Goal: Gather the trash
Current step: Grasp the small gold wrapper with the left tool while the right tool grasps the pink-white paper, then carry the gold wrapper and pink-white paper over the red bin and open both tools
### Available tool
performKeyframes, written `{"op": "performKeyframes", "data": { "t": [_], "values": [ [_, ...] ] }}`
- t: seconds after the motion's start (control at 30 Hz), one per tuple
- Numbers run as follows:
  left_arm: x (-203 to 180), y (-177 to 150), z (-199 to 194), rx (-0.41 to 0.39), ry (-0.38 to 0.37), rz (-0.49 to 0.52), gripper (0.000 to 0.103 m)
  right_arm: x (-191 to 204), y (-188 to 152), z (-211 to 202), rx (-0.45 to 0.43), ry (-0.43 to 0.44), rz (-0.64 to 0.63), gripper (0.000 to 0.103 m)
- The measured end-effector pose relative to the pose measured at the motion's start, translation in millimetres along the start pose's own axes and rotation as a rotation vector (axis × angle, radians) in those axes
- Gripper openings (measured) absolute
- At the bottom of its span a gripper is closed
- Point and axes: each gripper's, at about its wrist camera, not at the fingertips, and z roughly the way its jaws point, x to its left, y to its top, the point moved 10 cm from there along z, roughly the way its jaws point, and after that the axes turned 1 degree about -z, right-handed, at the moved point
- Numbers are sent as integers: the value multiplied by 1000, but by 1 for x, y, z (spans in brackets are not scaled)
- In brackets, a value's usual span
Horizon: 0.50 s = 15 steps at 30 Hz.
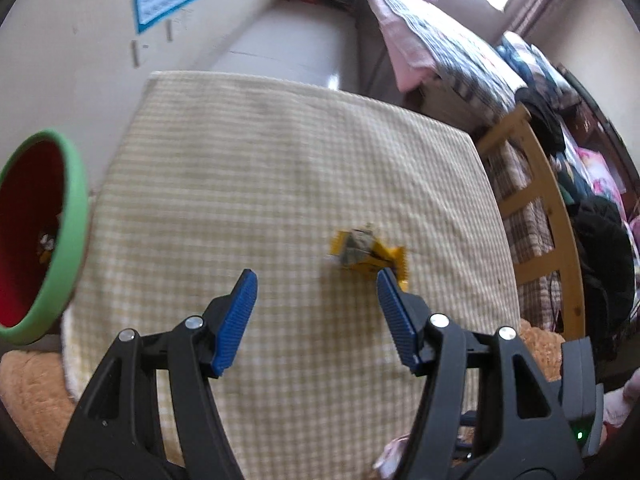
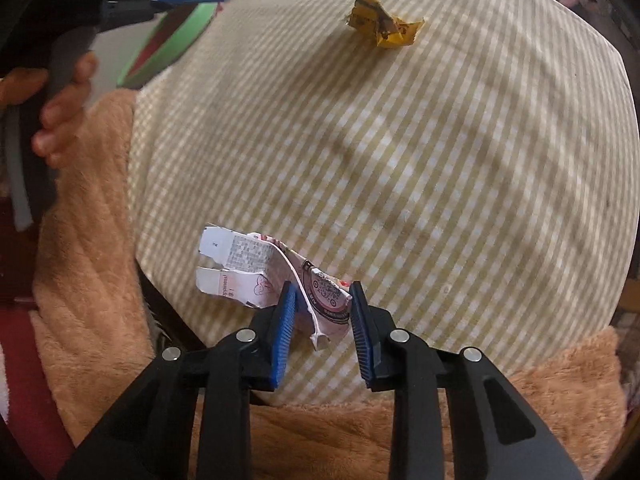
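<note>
Pointing steeply down at the checked cloth, the left gripper hangs with its jaws spread and nothing between them. A yellow wrapper lies on the cloth just beyond its right blue pad, whose tip overlaps it, so contact cannot be judged. A bin with a green rim and red inside is cut off at the left edge; something small and dark sits inside, too blurred to name.

From the right wrist, the right gripper angles down at the near edge of the cloth, its jaws drawn in around a crumpled carton and pressing its sides. Only this view shows the carton and the person's left hand on its handle. The wrapper lies far across the cloth. The bin peeks out behind the other tool.
</note>
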Motion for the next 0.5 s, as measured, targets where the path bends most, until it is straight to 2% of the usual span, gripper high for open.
{"op": "performKeyframes", "data": {
  "t": [0.27,0.33,0.4,0.5],
  "values": [
    [-46,4,54,76,-17,45,59,-35,6,-24,-170,-6,181,25],
    [-49,0,67,106,-7,49,52,-38,5,-30,-200,-20,195,25],
    [-51,-4,78,138,-28,32,34,-35,6,-36,-232,-41,191,25],
    [-56,-6,81,141,-41,44,27,-32,10,-39,-252,-69,183,25]
  ]
}}
